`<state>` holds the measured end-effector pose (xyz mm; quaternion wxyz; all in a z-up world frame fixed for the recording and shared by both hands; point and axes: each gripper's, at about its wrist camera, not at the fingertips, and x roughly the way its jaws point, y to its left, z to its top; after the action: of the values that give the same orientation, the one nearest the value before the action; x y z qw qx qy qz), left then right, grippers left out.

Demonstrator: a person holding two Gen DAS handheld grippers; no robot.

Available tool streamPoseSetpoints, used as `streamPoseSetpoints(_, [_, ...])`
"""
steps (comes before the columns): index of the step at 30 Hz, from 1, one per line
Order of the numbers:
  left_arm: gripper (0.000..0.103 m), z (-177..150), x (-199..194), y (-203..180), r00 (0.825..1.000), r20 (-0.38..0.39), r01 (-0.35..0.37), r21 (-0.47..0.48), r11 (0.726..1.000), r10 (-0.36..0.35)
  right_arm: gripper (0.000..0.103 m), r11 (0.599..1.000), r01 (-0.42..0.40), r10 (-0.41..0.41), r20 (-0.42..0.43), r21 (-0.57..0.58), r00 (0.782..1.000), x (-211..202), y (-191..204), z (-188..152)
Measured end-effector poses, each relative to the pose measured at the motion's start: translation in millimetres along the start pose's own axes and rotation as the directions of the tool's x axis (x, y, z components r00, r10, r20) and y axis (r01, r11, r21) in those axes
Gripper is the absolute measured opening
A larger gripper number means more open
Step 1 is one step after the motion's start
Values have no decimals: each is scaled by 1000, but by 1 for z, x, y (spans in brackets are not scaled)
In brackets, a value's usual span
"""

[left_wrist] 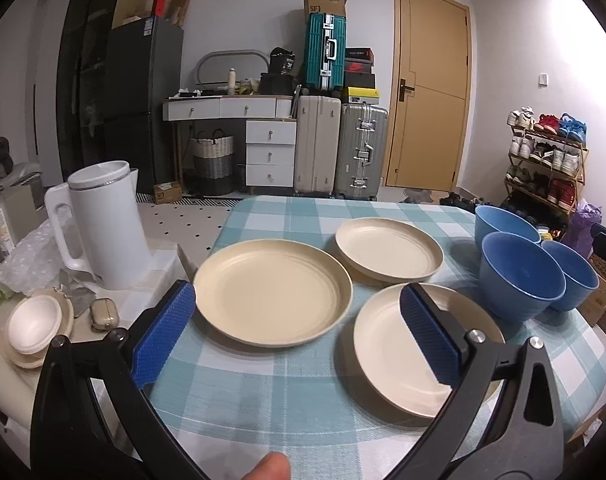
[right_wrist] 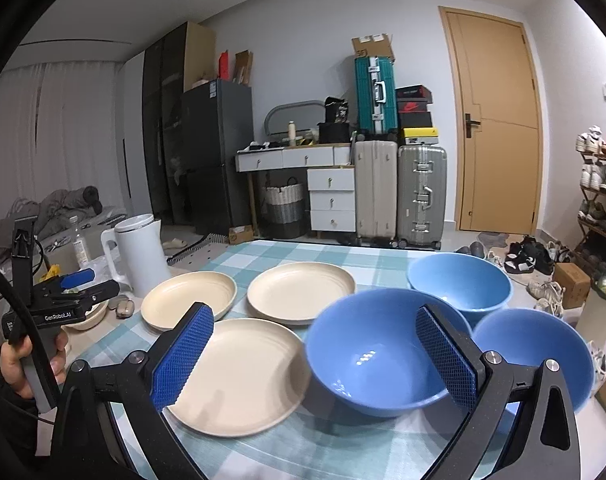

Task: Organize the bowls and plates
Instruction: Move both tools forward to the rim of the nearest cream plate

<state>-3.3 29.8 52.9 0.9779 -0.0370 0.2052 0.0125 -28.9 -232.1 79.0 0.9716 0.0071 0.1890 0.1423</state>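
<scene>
3 cream plates and 3 blue bowls lie on the checked tablecloth (left_wrist: 287,216), none stacked. The left gripper (left_wrist: 299,332) hovers low with its blue pads spread wide and holding nothing; the nearest left plate (left_wrist: 271,296) sits just ahead between them, and the right pad (left_wrist: 431,336) overlaps the near plate (left_wrist: 387,360) in view. The far plate (left_wrist: 387,248) lies beyond.

The right gripper (right_wrist: 315,360) is likewise wide open and empty, with the nearest bowl (right_wrist: 379,352) between its pads (right_wrist: 183,356). The other 2 bowls (right_wrist: 459,280) (right_wrist: 535,340) stand just beside it, the right one partly hidden by the gripper frame.

A hand (right_wrist: 19,364) at the right view's left edge holds the left gripper level. A white kettle (left_wrist: 103,224) stands off the cloth.
</scene>
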Motion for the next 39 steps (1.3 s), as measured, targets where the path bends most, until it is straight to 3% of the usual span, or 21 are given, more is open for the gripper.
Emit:
streamPoseSetpoints(14, [102,27,6,22,997,-14,-69,33,997,69,103,998,-56,56,-87,5,995,54,47,35])
streamPoseSetpoints(29, [102,40,52,63,985,-110,-136,-45,990,130,103,991,-131,134,-204,27,970,135,78,49])
streamPoseSetpoints(39, [102,33,87,86,978,-168,-137,-90,986,120,103,985,-172,168,-261,8,950,183,102,48])
